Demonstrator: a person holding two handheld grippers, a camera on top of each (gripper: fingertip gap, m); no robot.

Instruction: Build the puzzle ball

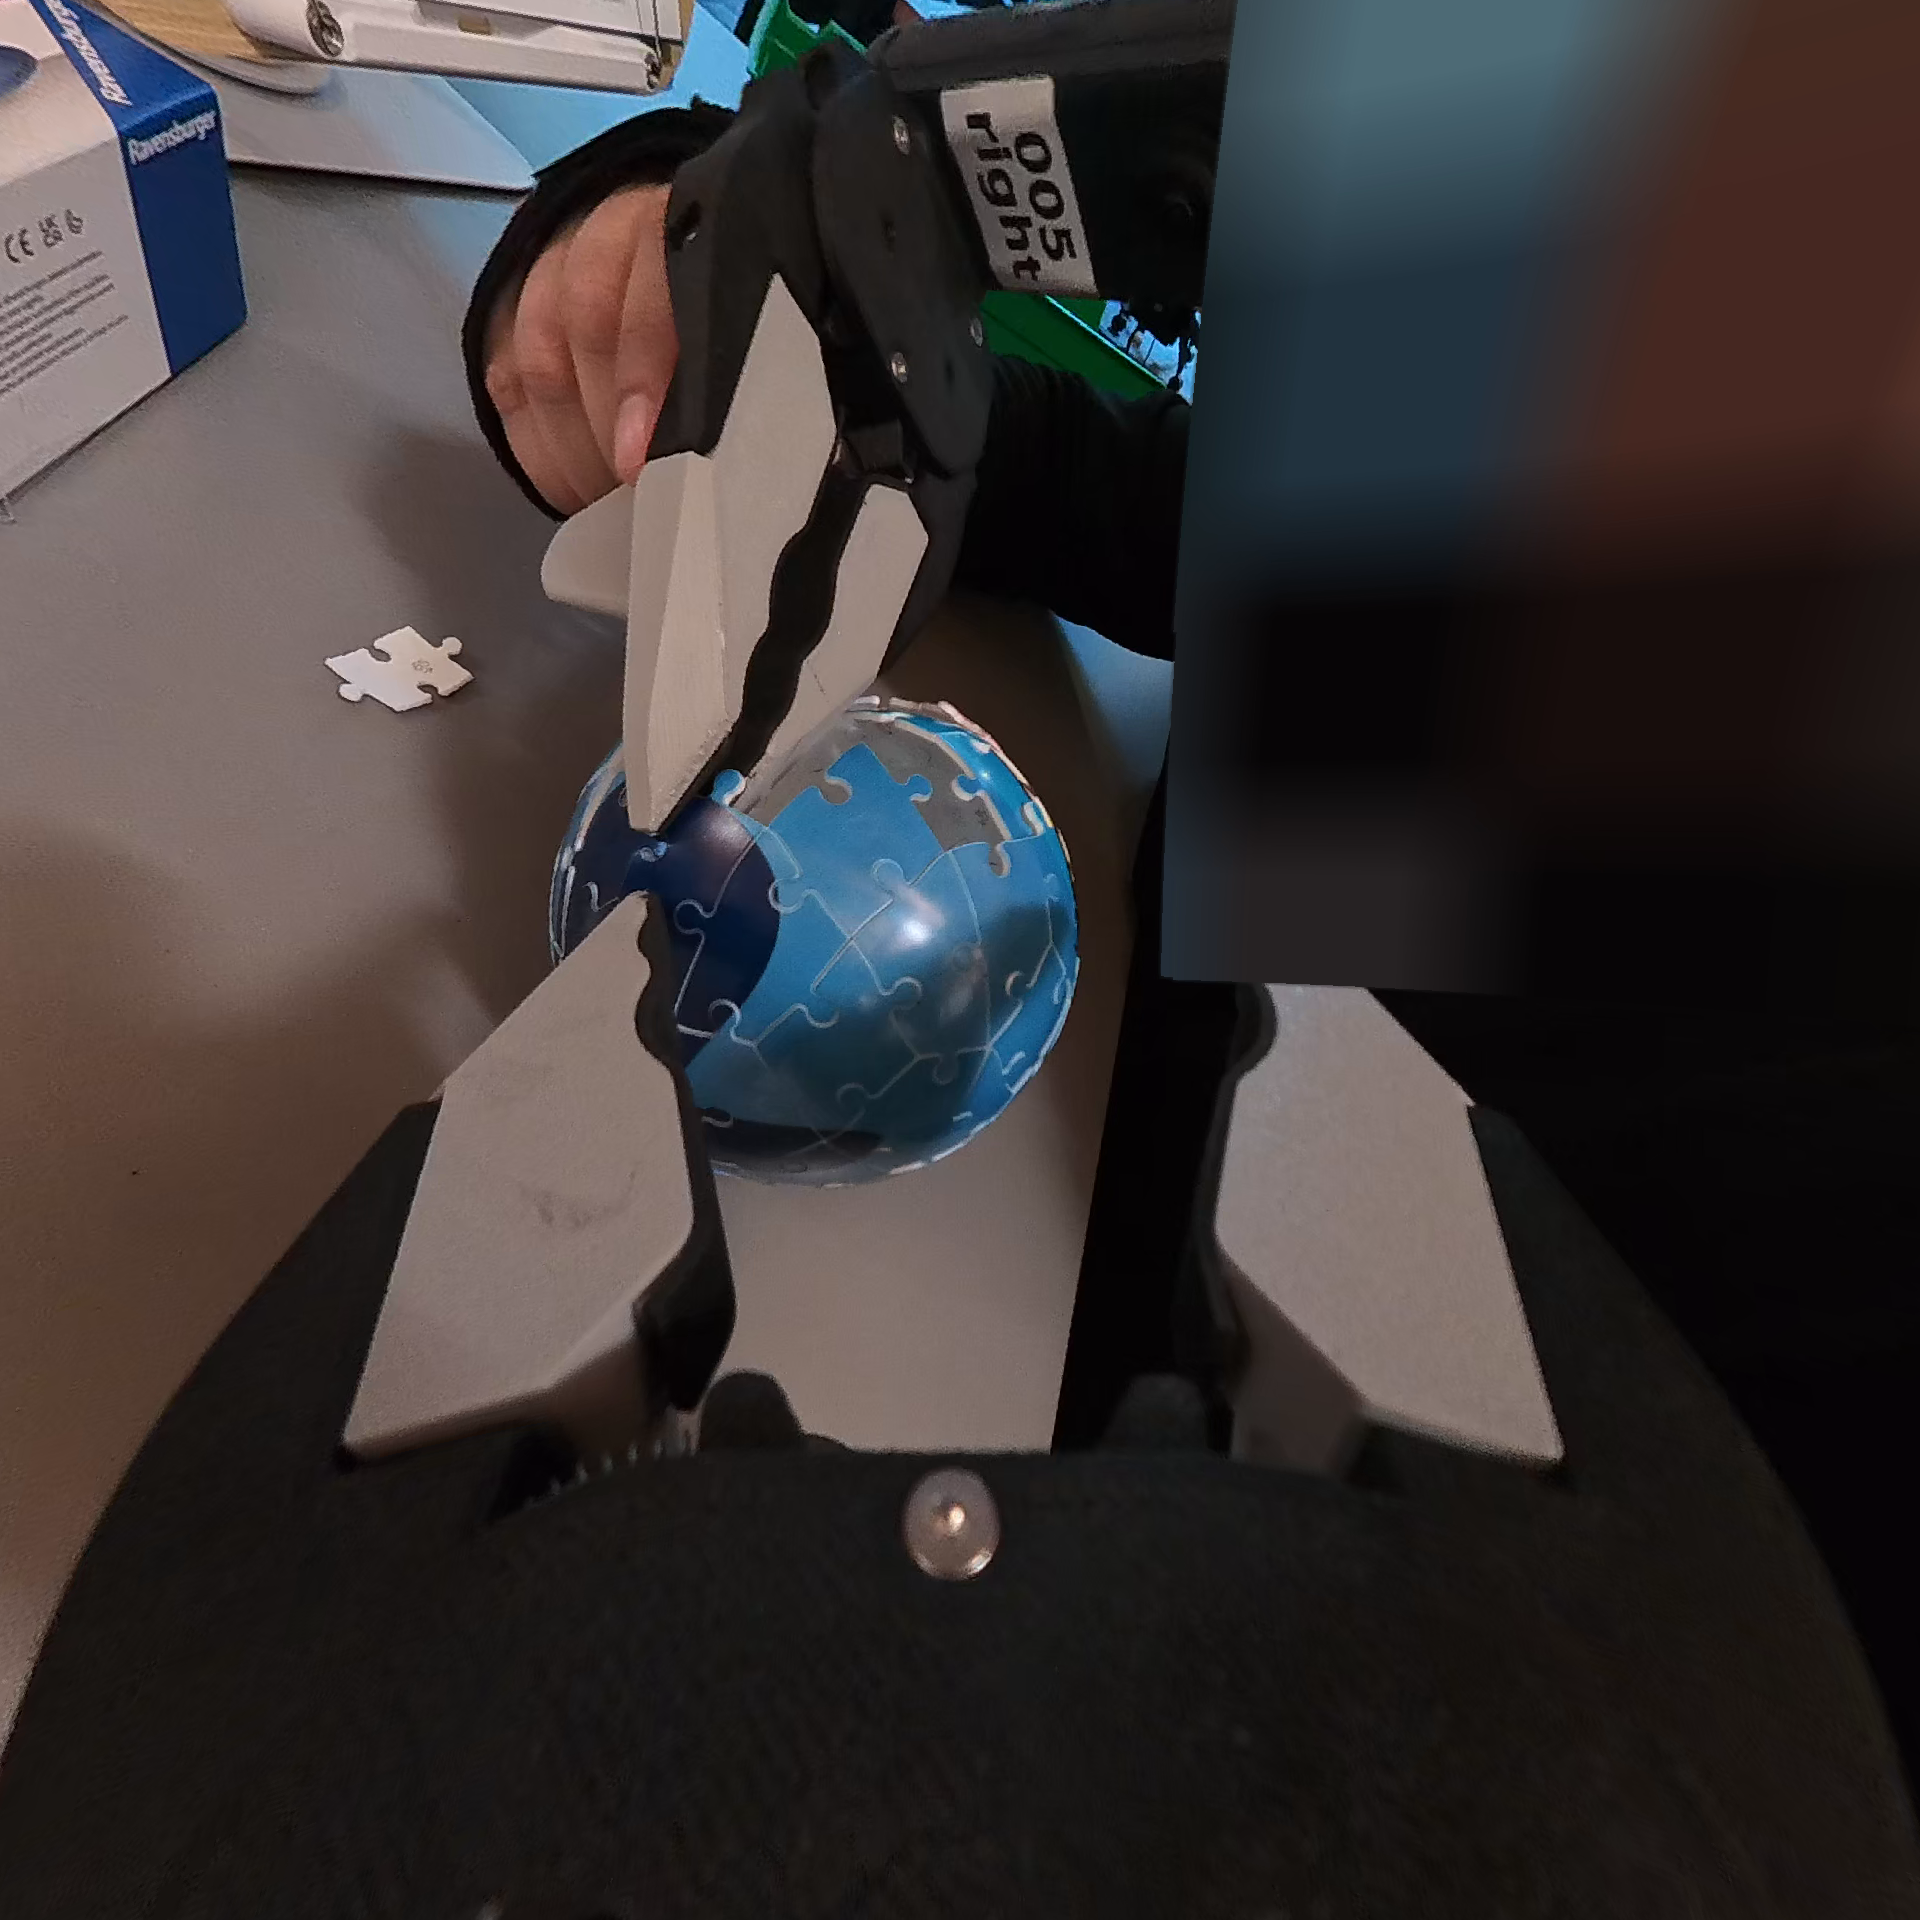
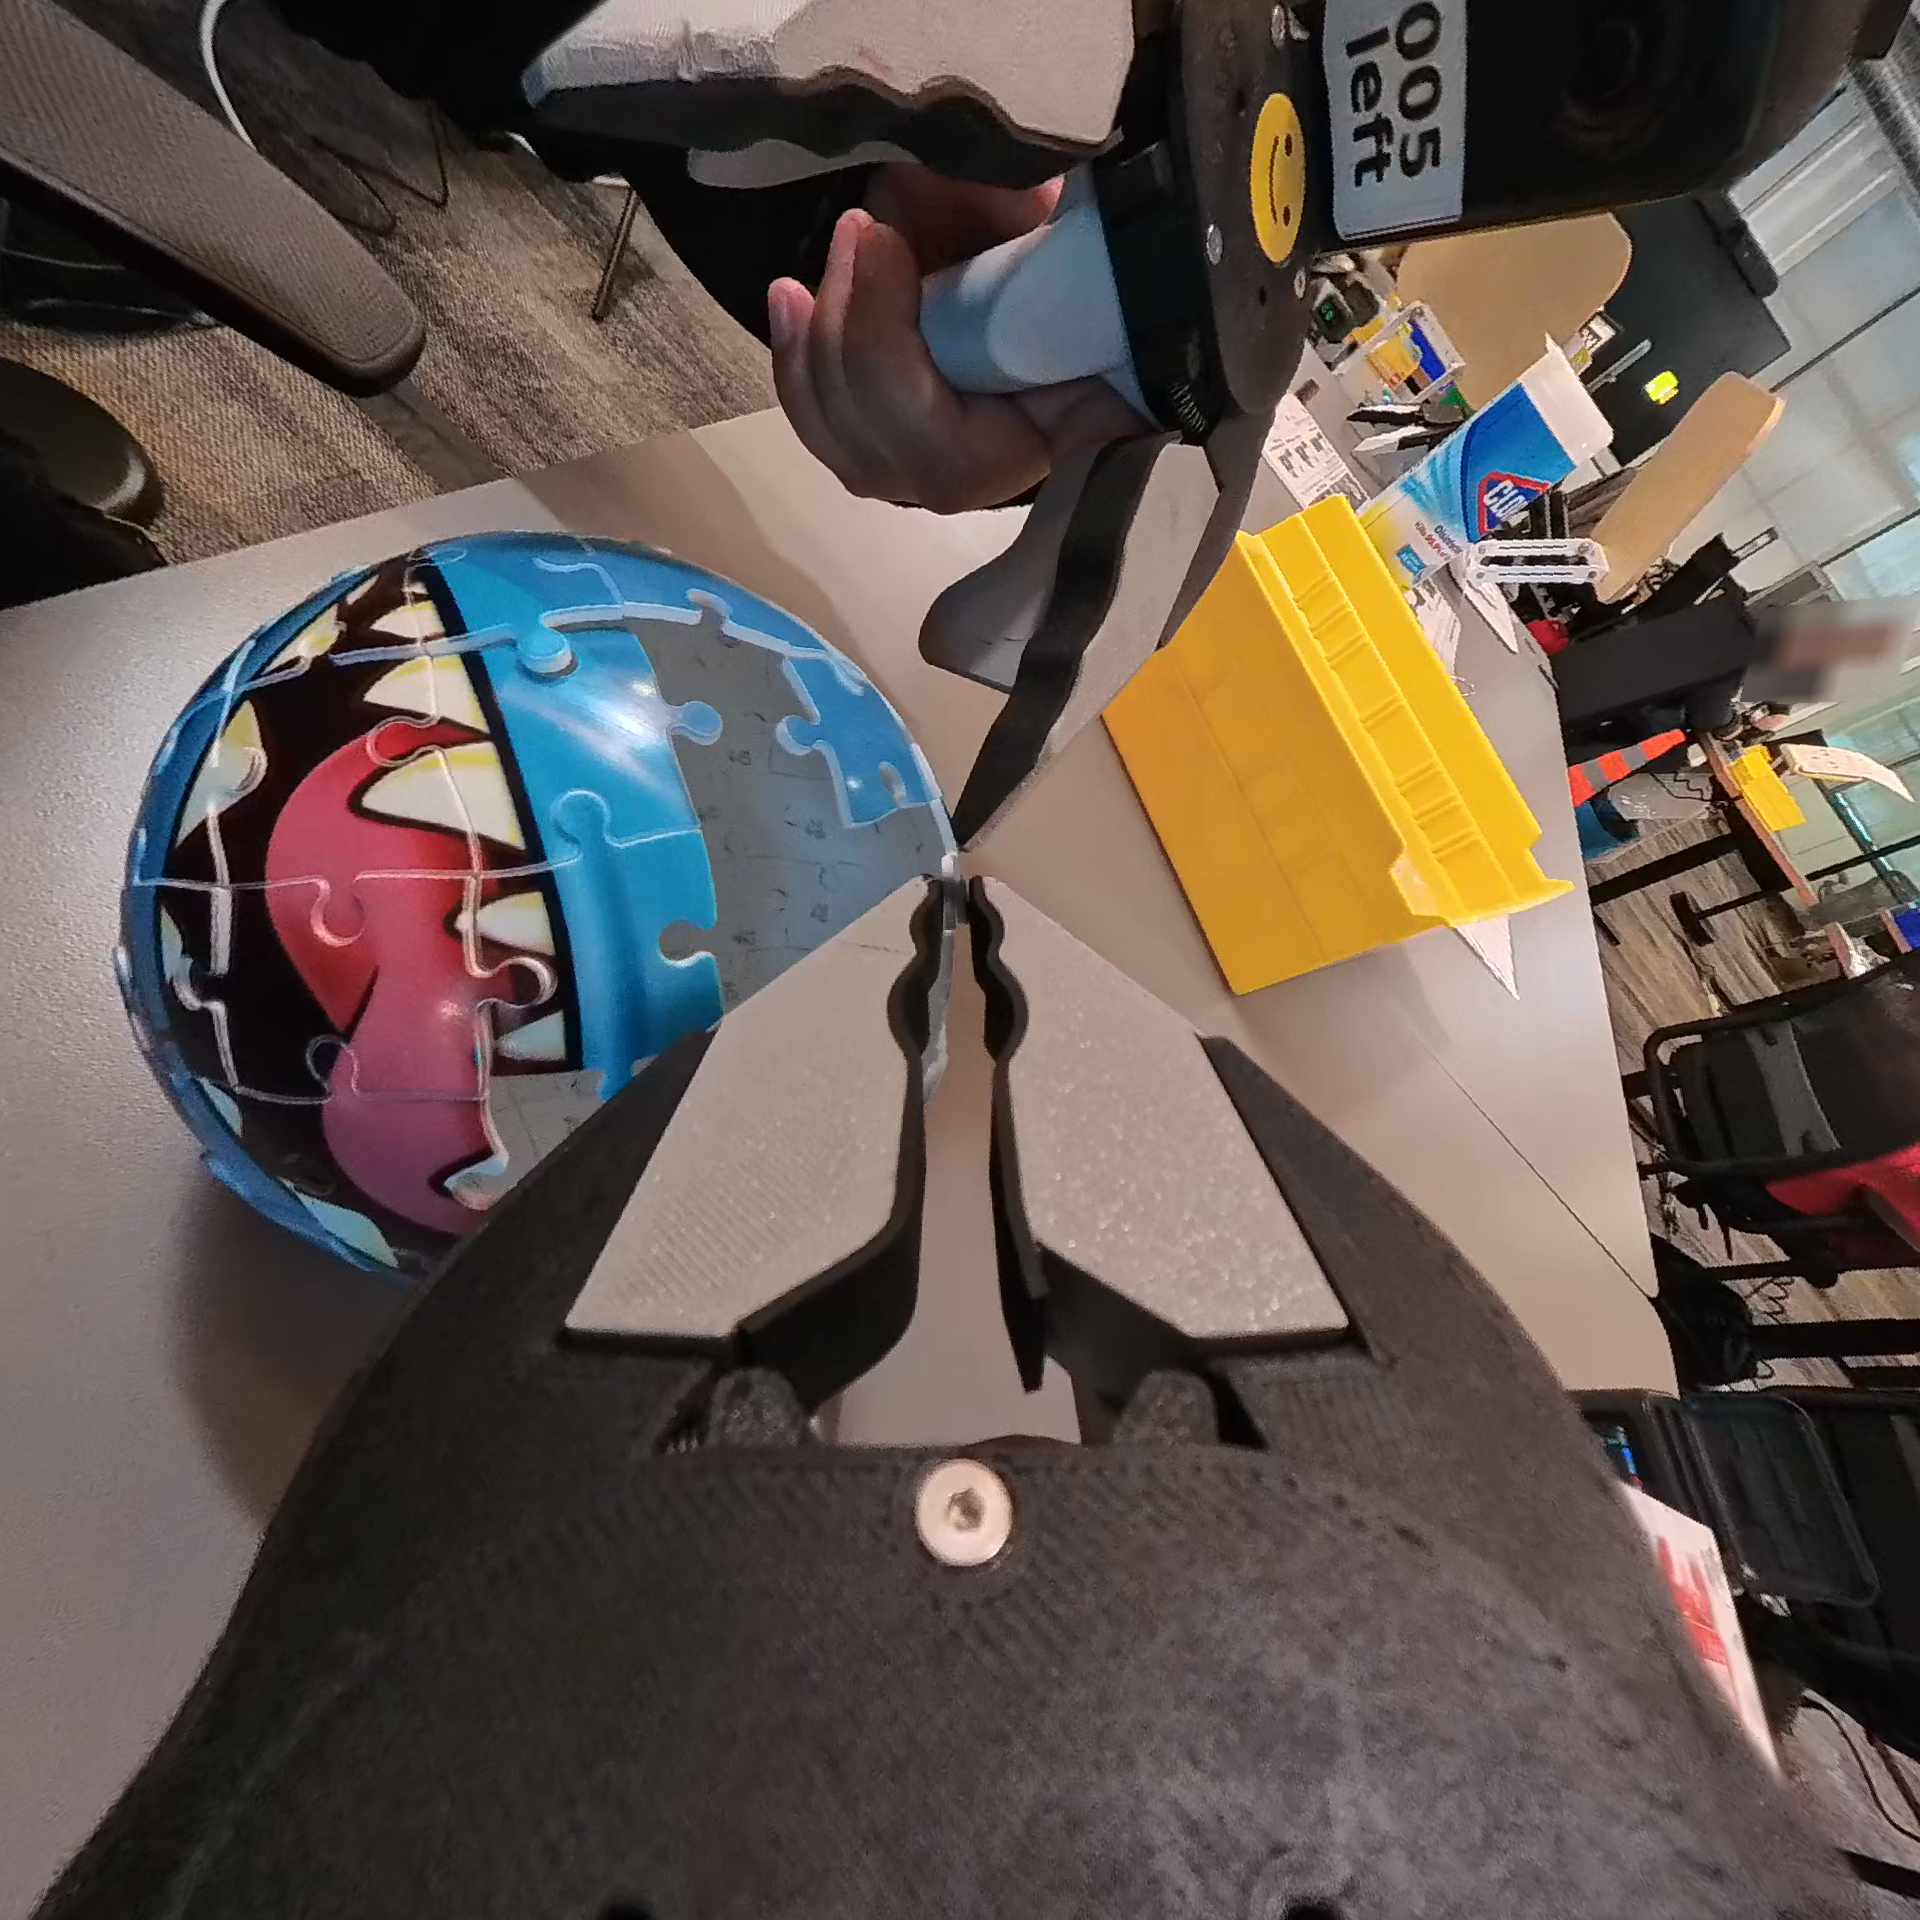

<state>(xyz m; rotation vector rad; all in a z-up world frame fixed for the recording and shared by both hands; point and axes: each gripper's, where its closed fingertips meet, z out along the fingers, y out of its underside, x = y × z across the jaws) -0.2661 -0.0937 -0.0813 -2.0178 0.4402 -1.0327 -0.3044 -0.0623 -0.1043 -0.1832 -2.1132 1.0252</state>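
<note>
Setting: grey desk (image 1: pixel 208 831) in an open workroom, the puzzle ball (image 2: pixel 436 883) sitting on it near its edge.
Left of ball: one loose white puzzle piece (image 1: pixel 400 670) lies flat, well apart; a boxed carton (image 1: pixel 94 270) stands farther off.
Ball: partly built, resting on its closed printed side; a grey unfilled gap (image 2: pixel 769 821) faces up and toward the grippers. Being round, it has no long axis.
Left gripper (image 1: pixel 935 997): jaws wide apart, one finger against the ball.
Right gripper (image 2: pixel 956 894): jaws nearly together at the gap's rim; whether a piece sits between them, I cannot tell.
Right of ball: yellow bin (image 2: pixel 1340 748), just beside.
Advice: brace the ball, line tabs up, press gently inward.
</note>
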